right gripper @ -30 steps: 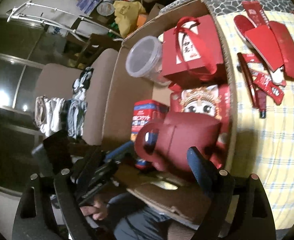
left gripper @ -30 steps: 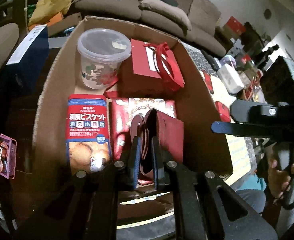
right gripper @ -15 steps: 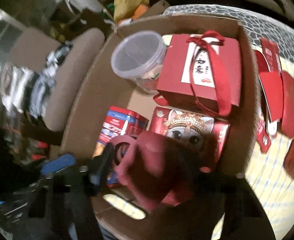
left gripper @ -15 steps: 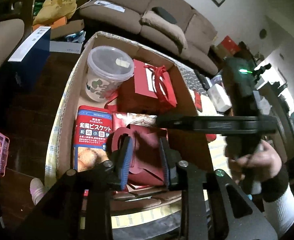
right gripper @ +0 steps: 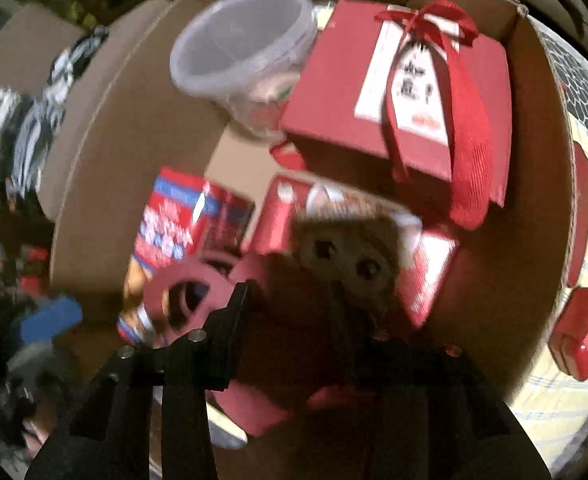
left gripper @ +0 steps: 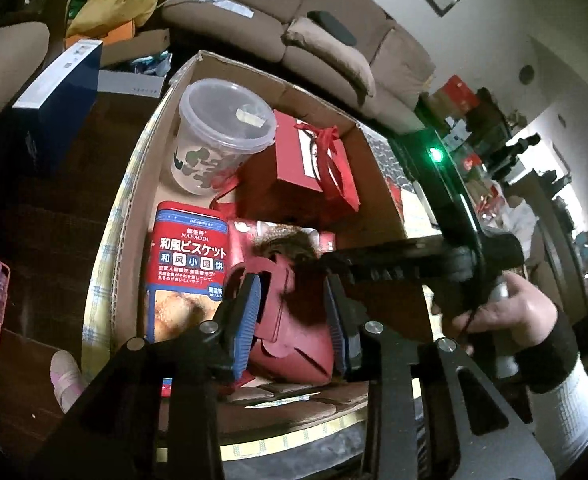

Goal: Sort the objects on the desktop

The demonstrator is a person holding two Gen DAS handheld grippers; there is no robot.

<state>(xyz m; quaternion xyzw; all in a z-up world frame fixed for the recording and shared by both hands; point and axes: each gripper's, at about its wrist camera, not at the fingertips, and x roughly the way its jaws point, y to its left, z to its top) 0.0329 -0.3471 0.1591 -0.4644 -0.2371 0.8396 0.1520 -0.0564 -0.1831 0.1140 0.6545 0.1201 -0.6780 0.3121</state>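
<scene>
A: How far was the sorting?

B: The cardboard box (left gripper: 133, 184) already held a plastic tub (left gripper: 221, 136), a ribboned gift box (left gripper: 310, 168), a biscuit pack (left gripper: 185, 276) and a cartoon-face packet (right gripper: 354, 252).

A: And the grippers?

B: The small red paper box (left gripper: 294, 332) lay low in the cardboard box. The left gripper (left gripper: 294, 312) had its jaws opening, with this box between them. The right gripper (right gripper: 289, 308) was closing over it; whether its pads pressed, I could not tell.

A: What remained?

B: Several red items (right gripper: 582, 332) still lay on the tablecloth (right gripper: 554, 396).

Matt corrugated cardboard box (left gripper: 378, 184), translucent plastic tub (left gripper: 221, 136), glossy printed biscuit packet (left gripper: 187, 276), ribbed fabric ribbon (right gripper: 466, 120)
</scene>
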